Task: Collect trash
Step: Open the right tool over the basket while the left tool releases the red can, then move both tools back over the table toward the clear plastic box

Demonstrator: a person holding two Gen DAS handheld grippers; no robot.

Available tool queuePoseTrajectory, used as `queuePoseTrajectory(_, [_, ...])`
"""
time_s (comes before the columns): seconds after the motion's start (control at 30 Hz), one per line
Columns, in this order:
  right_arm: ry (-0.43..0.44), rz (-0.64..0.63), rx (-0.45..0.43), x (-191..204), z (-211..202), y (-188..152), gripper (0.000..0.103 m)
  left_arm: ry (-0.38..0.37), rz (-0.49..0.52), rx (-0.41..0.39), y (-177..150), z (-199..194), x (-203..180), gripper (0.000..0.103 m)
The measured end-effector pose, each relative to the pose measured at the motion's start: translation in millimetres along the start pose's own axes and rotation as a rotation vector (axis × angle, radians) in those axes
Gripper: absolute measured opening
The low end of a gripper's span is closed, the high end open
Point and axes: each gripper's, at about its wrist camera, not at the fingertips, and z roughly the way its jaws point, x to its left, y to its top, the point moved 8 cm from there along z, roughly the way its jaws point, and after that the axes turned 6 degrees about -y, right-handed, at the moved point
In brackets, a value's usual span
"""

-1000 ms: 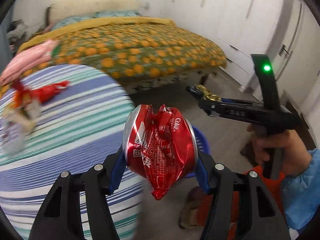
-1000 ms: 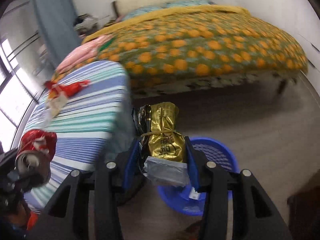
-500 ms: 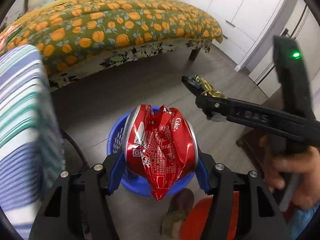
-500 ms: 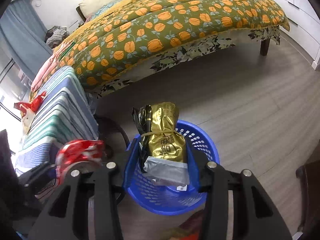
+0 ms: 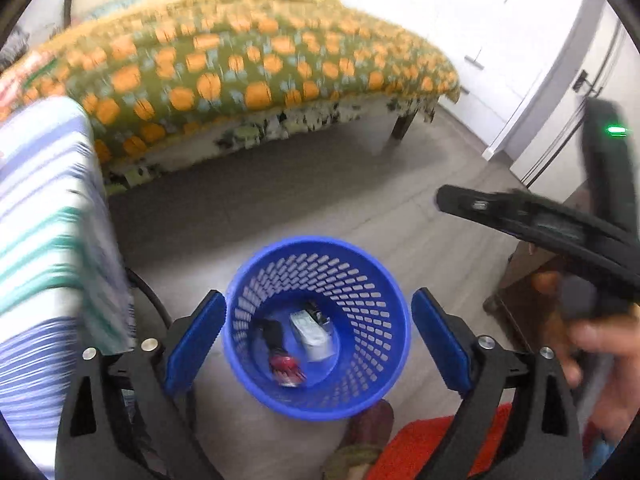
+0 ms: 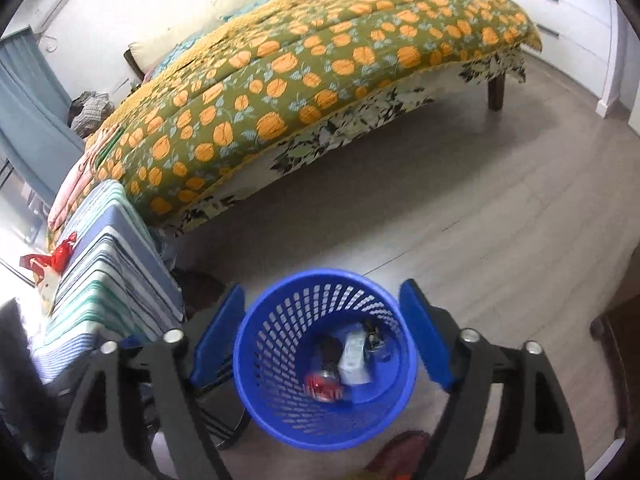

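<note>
Crushed red can [image 6: 323, 385] and pale wrapper [image 6: 353, 357] lay at the bottom of upright blue mesh basket [image 6: 276, 408] on floor.

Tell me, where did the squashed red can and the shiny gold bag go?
Both were let go. The left gripper and right gripper opened their jaws, and the crushed red soda can and the gold wrapper, hard to pick out there, dropped into the round blue plastic basket. The basket stayed on the floor by the striped table.

Both grippers emptied, can [image 5: 285, 366], wrapper [image 6: 354, 354] now binned
</note>
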Motion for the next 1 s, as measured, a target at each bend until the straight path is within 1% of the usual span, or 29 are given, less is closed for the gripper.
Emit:
queuePoseTrajectory(0.03, [-0.013, -0.008, -0.011, 2, -2, 1, 0.087, 0.007, 0.007, -0.019, -1, -14, 2, 0.096])
queuePoseTrajectory(0.1, [-0.044, -0.030, -0.043, 7, -8, 2, 0.088, 0.029, 0.022, -0.060, -7, -50, 8, 0.098])
queuePoseTrajectory(0.17, [-0.061, -0.063, -0.083, 16, -16, 3, 0.088, 0.048, 0.028, -0.083, -18, -81, 18, 0.098])
queuePoseTrajectory(0.2, [-0.074, -0.088, -0.118, 23, -24, 2, 0.088, 0.067, 0.025, -0.093, -25, -96, 27, 0.098])
queuePoseTrajectory(0.27, [-0.092, -0.134, -0.192, 40, -40, -1, 0.088, 0.114, 0.003, -0.101, -38, -123, 50, 0.098])
queuePoseTrajectory(0.33, [-0.092, -0.172, -0.247, 59, -53, -6, 0.088, 0.167, -0.032, -0.117, -56, -152, 81, 0.098])
queuePoseTrajectory(0.37, [-0.086, -0.210, -0.284, 78, -61, -12, 0.088, 0.188, -0.046, -0.125, -64, -162, 92, 0.098])
queuePoseTrajectory(0.43, [-0.065, -0.265, -0.312, 108, -70, -25, 0.088, 0.252, -0.082, -0.138, -80, -185, 123, 0.098])
queuePoseTrajectory(0.47, [-0.045, -0.294, -0.312, 126, -72, -35, 0.088, 0.298, -0.106, -0.138, -91, -199, 144, 0.098])
queuePoseTrajectory(0.53, [0.027, -0.360, -0.287, 172, -76, -60, 0.088, 0.344, -0.127, -0.135, -104, -216, 169, 0.097])
queuePoseTrajectory(0.57, [0.063, -0.390, -0.271, 193, -77, -71, 0.088, 0.384, -0.139, -0.138, -114, -229, 189, 0.098])
queuePoseTrajectory(0.63, [0.142, -0.469, -0.225, 249, -77, -97, 0.088, 0.444, -0.153, -0.139, -125, -245, 215, 0.098])
queuePoseTrajectory(0.67, [0.160, -0.487, -0.214, 263, -77, -102, 0.088, 0.489, -0.168, -0.130, -133, -254, 234, 0.098])
queuePoseTrajectory(0.73, [0.204, -0.552, -0.169, 313, -72, -118, 0.088, 0.530, -0.199, -0.117, -142, -268, 260, 0.098])
queuePoseTrajectory(0.8, [0.219, -0.625, -0.108, 353, -60, -132, 0.088, 0.552, -0.232, -0.115, -152, -280, 280, 0.097])
queuePoseTrajectory(0.83, [0.222, -0.651, -0.092, 367, -55, -137, 0.088, 0.559, -0.250, -0.117, -156, -285, 289, 0.097])
queuePoseTrajectory(0.9, [0.201, -0.718, -0.065, 398, -40, -147, 0.088, 0.561, -0.292, -0.119, -165, -295, 306, 0.097])
queuePoseTrajectory(1.0, [0.173, -0.773, -0.019, 420, -20, -158, 0.088, 0.561, -0.337, -0.125, -168, -301, 324, 0.098])
